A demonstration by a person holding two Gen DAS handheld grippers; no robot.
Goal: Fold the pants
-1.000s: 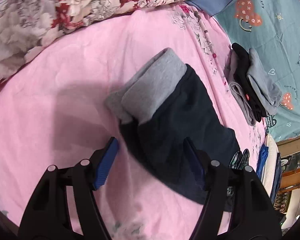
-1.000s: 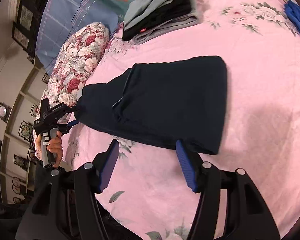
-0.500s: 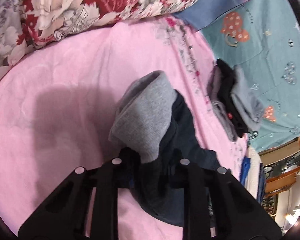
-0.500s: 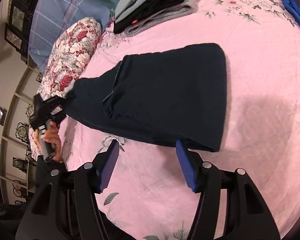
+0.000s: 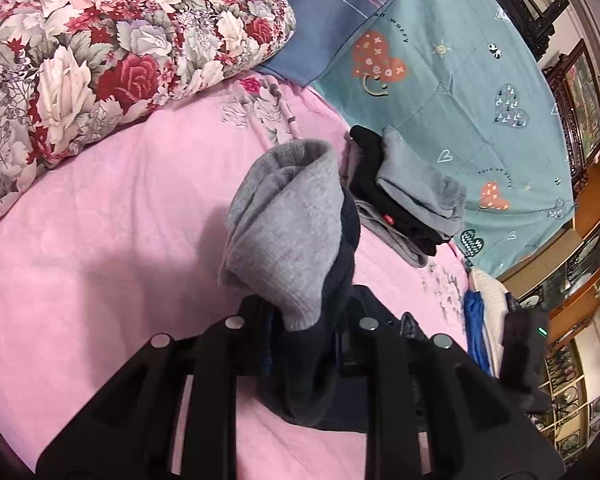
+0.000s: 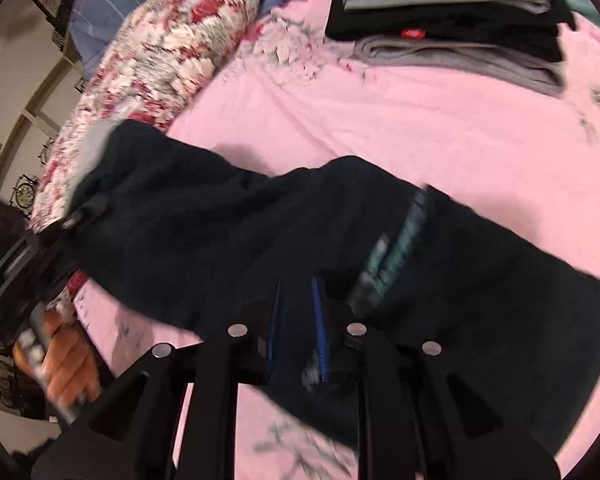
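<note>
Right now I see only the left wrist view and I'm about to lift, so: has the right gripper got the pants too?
Observer: Yes. The right gripper is shut on the dark pants, with cloth between its blue pads.
Operator: Which part does it hold?
Observer: An edge right beside a teal stripe. Blur hides what the stripe is.
Operator: How does the cloth lie between the two grippers?
Observer: It runs in one band from the left gripper to the right one. I cannot tell whether it clears the pink sheet.
</note>
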